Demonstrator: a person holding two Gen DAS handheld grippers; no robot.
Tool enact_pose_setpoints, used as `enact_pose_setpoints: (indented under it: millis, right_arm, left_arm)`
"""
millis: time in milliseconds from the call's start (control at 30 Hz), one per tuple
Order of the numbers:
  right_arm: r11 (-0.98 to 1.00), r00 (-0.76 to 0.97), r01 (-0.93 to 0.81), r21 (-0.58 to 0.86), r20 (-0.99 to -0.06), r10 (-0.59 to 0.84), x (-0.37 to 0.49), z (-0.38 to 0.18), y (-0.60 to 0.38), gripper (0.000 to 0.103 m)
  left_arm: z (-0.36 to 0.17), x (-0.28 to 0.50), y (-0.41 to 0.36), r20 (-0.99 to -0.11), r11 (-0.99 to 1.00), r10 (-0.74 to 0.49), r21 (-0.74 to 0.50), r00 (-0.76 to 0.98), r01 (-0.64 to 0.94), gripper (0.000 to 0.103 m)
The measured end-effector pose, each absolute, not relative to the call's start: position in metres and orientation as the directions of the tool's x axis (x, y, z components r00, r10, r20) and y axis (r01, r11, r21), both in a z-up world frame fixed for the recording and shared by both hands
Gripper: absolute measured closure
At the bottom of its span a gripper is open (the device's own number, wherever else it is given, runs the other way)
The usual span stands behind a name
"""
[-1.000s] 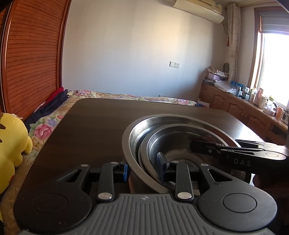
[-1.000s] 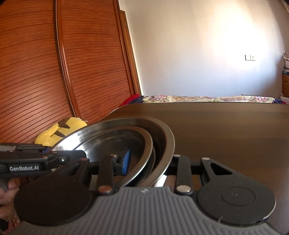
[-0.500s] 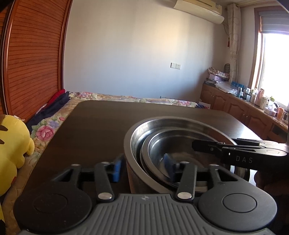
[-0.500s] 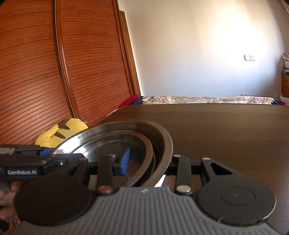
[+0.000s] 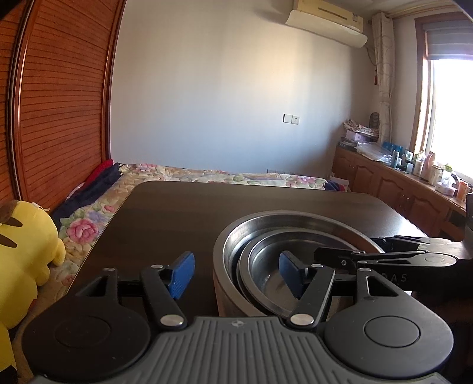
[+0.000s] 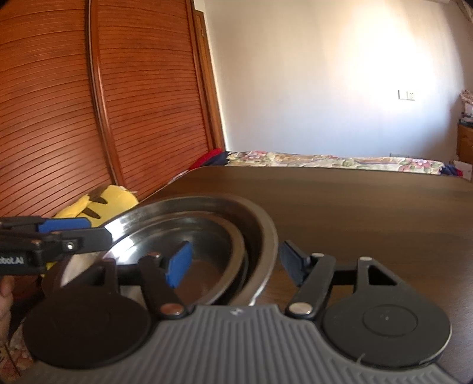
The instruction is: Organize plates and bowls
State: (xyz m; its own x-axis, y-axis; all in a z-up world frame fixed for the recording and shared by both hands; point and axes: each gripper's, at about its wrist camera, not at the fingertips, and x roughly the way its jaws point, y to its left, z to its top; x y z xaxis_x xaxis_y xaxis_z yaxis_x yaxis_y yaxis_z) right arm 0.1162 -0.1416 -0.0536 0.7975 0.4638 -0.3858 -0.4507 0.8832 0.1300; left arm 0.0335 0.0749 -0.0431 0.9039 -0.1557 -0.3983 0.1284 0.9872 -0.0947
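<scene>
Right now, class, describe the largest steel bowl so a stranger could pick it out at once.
Start at the dark wooden table; near its front edge sits a nest of round steel bowls. The largest steel bowl is the outermost, its wide rim encircling the smaller steel bowls nested inside.

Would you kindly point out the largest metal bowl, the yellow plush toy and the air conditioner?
largest metal bowl (image 5: 220, 260): left wrist view, left rim.
yellow plush toy (image 5: 26, 236): left wrist view, body.
air conditioner (image 5: 325, 22): left wrist view, front.

yellow plush toy (image 5: 20, 251) cut off by the left edge.
</scene>
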Motion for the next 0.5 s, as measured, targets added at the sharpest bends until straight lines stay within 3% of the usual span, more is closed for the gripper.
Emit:
enact_pose_setpoints:
  millis: [333,500]
  right_arm:
    - [0.909,0.851,-0.401,0.113,-0.322,0.415,0.099,-0.030,-0.163,0.030]
    - [0.926,0.880,-0.366,0.090,-0.290,0.376,0.085,-0.013,-0.178,0.012]
  left_arm:
    - [-0.023,0.025,0.061,-0.348,0.988,-0.151,-0.055,0.925,0.141,0.014]
    - [-0.010,0.018,0.048,-0.320,0.987,-0.159,-0.035,0.934,0.156,0.003]
